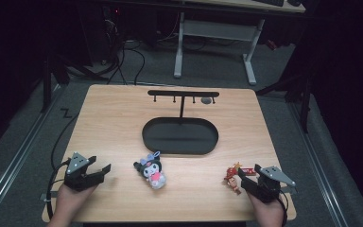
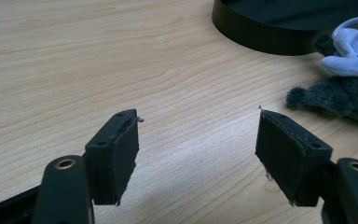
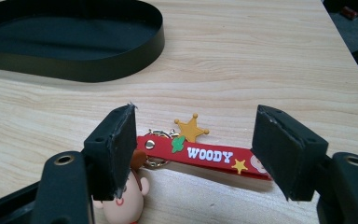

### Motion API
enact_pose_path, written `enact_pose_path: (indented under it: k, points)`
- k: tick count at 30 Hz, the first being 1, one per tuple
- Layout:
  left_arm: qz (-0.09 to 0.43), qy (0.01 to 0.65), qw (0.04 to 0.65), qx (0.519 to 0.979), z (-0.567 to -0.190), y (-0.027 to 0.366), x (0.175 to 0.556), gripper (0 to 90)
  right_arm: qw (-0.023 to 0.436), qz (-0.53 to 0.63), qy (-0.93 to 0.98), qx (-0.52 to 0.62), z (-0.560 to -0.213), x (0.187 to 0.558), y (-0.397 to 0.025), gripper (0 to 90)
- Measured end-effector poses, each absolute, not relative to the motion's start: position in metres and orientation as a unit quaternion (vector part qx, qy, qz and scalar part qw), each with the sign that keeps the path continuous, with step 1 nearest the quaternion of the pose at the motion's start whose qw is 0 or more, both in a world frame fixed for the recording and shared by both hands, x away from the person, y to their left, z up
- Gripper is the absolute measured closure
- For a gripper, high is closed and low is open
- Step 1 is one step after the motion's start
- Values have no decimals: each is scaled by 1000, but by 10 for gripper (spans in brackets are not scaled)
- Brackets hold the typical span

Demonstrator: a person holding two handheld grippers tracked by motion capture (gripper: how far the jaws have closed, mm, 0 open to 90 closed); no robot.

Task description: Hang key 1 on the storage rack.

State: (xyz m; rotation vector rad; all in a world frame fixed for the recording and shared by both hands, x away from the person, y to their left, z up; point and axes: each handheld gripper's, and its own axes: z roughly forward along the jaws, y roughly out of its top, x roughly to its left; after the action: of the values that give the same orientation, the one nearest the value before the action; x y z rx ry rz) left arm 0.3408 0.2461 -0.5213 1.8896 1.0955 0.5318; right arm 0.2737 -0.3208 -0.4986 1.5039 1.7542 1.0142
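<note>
Jaws of the right gripper (image 3: 193, 154) stand spread wide, gripping nothing, with the Woody keychain (image 3: 205, 155) lying flat on the table (image 3: 242, 65) directly between and just beyond them. Its red strap runs crosswise from one jaw toward the other, bearing white lettering "WOODY", a yellow star, a green patch and a silver rivet; a gold sheriff star sits just behind the strap, and a metal ring links it to a small figure head near the left-hand jaw, partly hidden by that jaw. Whether either pad actually touches the strap cannot be told with certainty. In the high view the keychain (image 1: 233, 177) rests at the near right of the table, immediately left of the right gripper (image 1: 248, 178). The left gripper (image 2: 196, 154) is likewise released, jaws apart over bare wood, at the near left corner (image 1: 100, 173). Beyond it and to one side lies a plush doll (image 1: 152, 170), dark-bodied with lavender bow and pink front, well apart from both grippers. Farther off sits a black oval tray (image 1: 180, 135) with a hook stand (image 1: 183, 96) rising behind it.
</note>
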Motion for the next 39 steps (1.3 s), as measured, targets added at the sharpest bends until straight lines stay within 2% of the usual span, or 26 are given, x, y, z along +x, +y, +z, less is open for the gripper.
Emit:
enact_pose_path:
  k: [14, 26, 39]
  points:
    - [230, 422, 419, 771, -522, 240, 340, 259, 303, 370, 678, 558, -503, 276, -319, 332]
    - [215, 413, 409, 785, -525, 231, 341, 240, 295, 346, 697, 554, -493, 283, -308, 305]
    - [219, 387, 418, 792, -520, 229, 335, 242, 255, 294, 722, 573, -484, 286, -302, 289]
